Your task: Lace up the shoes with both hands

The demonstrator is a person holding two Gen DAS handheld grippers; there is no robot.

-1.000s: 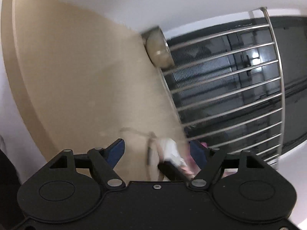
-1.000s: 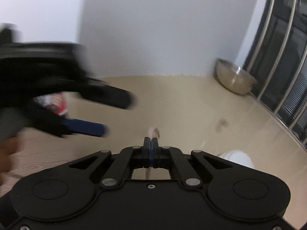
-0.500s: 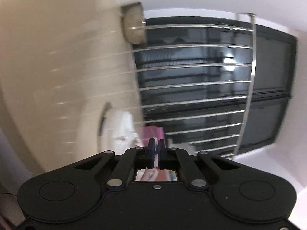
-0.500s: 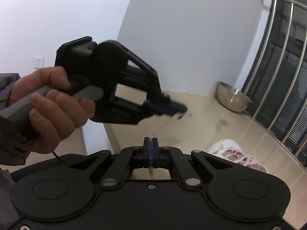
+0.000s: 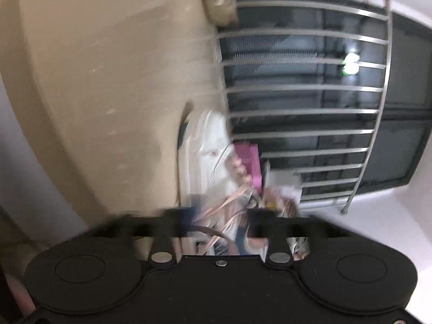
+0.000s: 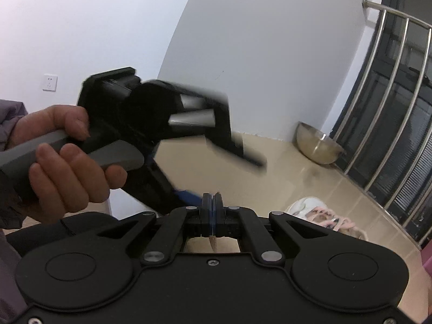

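Note:
A white shoe with pink laces lies on the beige floor by the railing; it also shows in the right wrist view. My left gripper is blurred, its jaws apart, with loose pink lace strands between them. In the right wrist view the left gripper is held in a hand, jaws spread. My right gripper is shut on a pink lace end that hangs below the pads.
A metal bowl stands on the floor by the wall corner, also in the left wrist view. A steel railing fronts dark glass. A pink box sits beside the shoe.
My left gripper was shut half a second ago and now has its jaws apart, moving fast and blurred near the shoe. My right gripper stays shut on the lace.

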